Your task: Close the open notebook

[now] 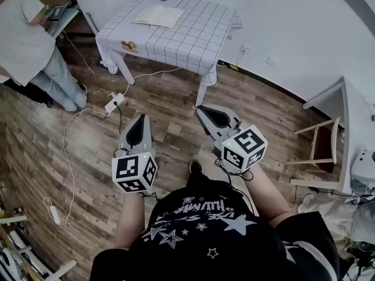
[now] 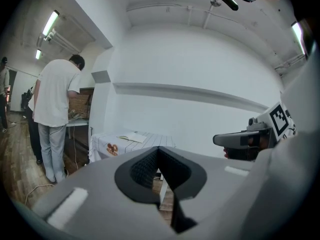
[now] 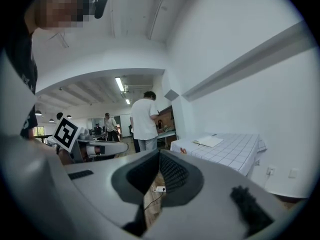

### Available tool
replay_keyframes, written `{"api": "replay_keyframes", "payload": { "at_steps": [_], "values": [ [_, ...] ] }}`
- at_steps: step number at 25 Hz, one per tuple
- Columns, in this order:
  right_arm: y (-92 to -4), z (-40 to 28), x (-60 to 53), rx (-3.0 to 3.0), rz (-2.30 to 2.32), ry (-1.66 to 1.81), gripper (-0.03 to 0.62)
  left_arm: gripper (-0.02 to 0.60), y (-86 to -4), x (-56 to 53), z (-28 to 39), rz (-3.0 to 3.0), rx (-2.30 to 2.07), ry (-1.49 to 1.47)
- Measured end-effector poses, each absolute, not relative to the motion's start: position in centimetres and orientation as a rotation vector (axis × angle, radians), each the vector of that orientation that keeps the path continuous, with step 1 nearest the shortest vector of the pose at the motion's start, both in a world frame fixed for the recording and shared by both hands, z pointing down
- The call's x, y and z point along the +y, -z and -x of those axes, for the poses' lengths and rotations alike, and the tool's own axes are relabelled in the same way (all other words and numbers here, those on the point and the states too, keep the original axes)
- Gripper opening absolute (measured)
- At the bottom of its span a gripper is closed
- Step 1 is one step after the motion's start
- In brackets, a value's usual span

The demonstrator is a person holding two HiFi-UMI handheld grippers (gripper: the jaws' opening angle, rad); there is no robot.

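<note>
The open notebook [image 1: 158,15] lies flat on the far left part of a small table with a white checked cloth [image 1: 193,40], well ahead of me across the wooden floor. My left gripper [image 1: 142,116] and right gripper [image 1: 201,107] are held side by side over the floor, both pointing toward the table and far short of it. Both are shut with nothing between the jaws. In the left gripper view the notebook [image 2: 131,137] shows small above the shut left gripper [image 2: 158,148]. In the right gripper view the notebook [image 3: 209,141] sits to the right of the right gripper [image 3: 160,151].
A person in a white shirt [image 1: 29,34] stands at a bench left of the table. A power strip [image 1: 114,102] with trailing cables lies on the floor by the table's near left leg. A wooden chair [image 1: 322,148] and a white desk [image 1: 351,98] stand at the right.
</note>
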State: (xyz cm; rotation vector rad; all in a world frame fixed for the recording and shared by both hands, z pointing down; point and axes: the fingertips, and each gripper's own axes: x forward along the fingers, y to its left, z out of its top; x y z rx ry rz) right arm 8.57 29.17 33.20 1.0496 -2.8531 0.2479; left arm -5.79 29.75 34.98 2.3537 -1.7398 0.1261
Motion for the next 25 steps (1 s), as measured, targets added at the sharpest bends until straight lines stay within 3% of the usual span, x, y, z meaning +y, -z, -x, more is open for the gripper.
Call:
{"api": "replay_keyframes", "payload": {
  "at_steps": [4, 11, 25],
  "values": [
    [-32.9, -10.6, 25.8, -2.816, -1.049, -0.159, 0.015, 0.009, -34.4, 26.7, 4.2, -2.361, -1.739, -0.133],
    [-32.5, -12.7, 20.5, -2.925, -1.063, -0.321, 0.015, 0.009, -34.0, 23.2, 2.8, -2.324, -1.822, -0.118],
    [-34.4, -12.6, 16.1, -2.895, -1.063, -0.410, 0.015, 0.009, -34.3, 18.9, 6.3, -2.217, -1.923, -0.108]
  ]
}}
